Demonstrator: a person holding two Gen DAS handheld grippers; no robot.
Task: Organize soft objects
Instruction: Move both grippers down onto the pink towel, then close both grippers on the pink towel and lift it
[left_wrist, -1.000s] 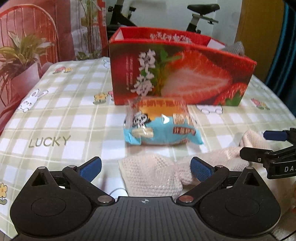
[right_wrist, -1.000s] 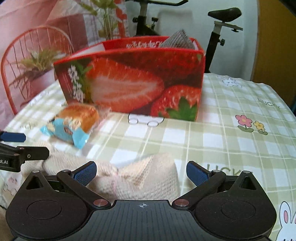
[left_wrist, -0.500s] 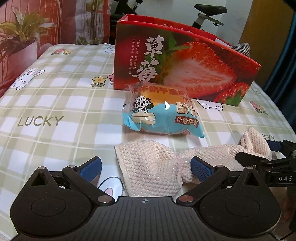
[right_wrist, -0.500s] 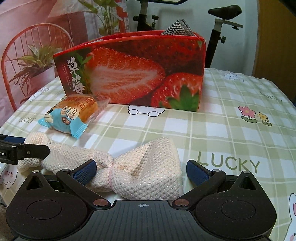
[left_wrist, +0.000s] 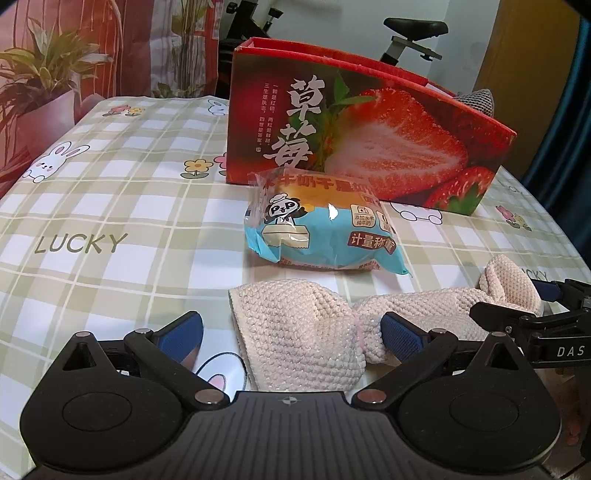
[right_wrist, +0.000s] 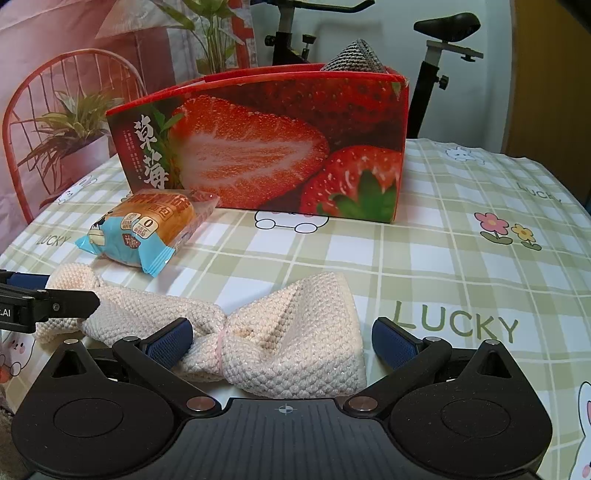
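1. The strawberry box (right_wrist: 280, 144) hides all but the top of the grey knitted item (right_wrist: 352, 59) inside it.
2. The near end of the cream knitted cloth (left_wrist: 303, 343) lies hidden under the left gripper (left_wrist: 291, 332) body.
3. In the right wrist view, the right gripper (right_wrist: 282, 338) likewise covers the cloth's near edge.
4. The small print on the bread packet (left_wrist: 325, 229) is too small to read.
5. The exercise bike (right_wrist: 436, 48) is cut off by the frame's top.
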